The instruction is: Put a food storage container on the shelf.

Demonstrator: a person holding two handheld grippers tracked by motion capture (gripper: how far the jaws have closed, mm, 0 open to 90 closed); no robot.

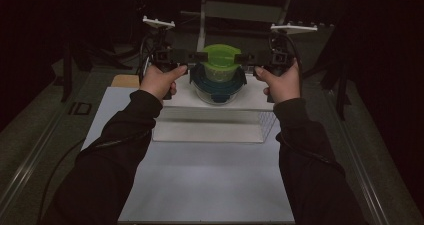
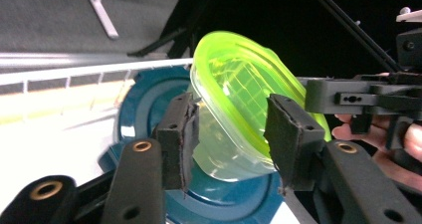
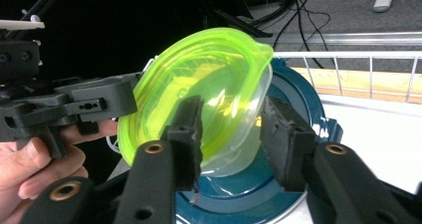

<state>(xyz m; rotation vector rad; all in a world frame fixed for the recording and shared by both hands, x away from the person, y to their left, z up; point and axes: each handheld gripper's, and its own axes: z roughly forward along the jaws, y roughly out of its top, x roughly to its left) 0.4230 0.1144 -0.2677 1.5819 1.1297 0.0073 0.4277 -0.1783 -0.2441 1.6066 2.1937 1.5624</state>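
- Left tongs (image 1: 196,58) and right tongs (image 1: 241,58) stood apart, pads flanking but not visibly pressing the green-lidded container (image 1: 218,61).
- Risked tipping it off the blue-lidded container (image 1: 218,87) below, should one pad drag the wall while backing off.
- Sat between both tongs, atop the stack, on a white tray (image 1: 210,130) on the tabletop (image 1: 200,185).

High view looks down from behind the person — both gripper views, close in from opposite sides, share the green-lidded container (image 1: 218,65).
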